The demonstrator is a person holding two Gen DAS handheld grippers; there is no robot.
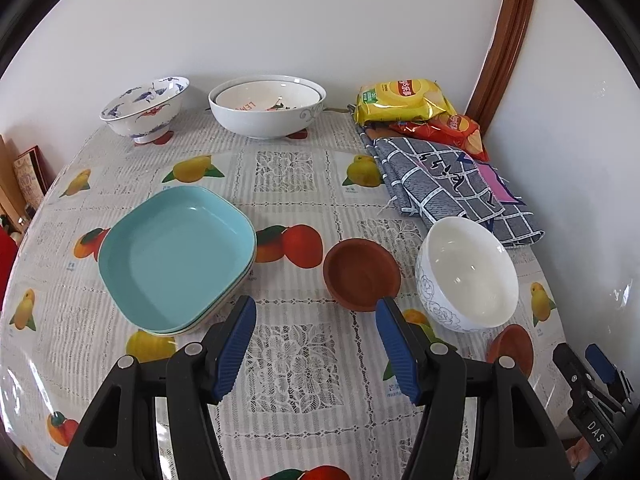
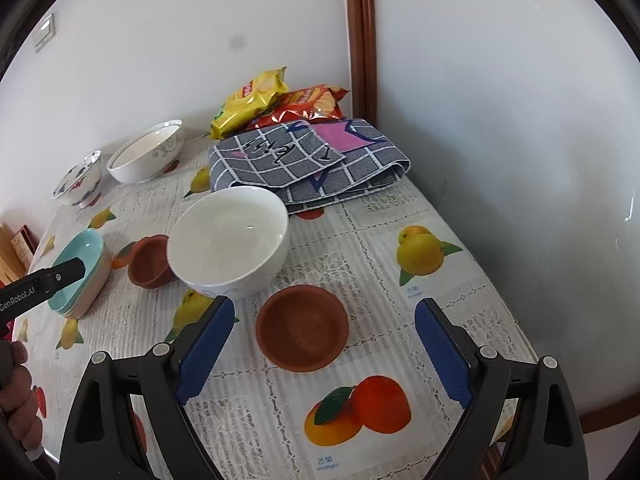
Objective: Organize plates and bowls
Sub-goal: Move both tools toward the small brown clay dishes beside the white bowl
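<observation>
My left gripper (image 1: 316, 307) is open over the fruit-print tablecloth with nothing between its blue pads. Just beyond its right fingertip sits a small brown clay dish (image 1: 362, 274). A stack of square plates with a teal one on top (image 1: 176, 256) lies to its left. A white bowl with a blue flower pattern (image 1: 468, 272) stands right of the dish. My right gripper (image 2: 326, 308) is wide open around a second brown clay dish (image 2: 302, 326), its pads clear of it. The white bowl (image 2: 230, 248) is just behind that dish.
A blue-and-white footed bowl (image 1: 146, 108) and a large white bowl holding a smaller one (image 1: 266, 108) stand at the wall. Two crisp bags (image 1: 404, 102) and a folded checked cloth (image 1: 448, 180) fill the far right corner. The table edge (image 2: 520, 344) runs along the right.
</observation>
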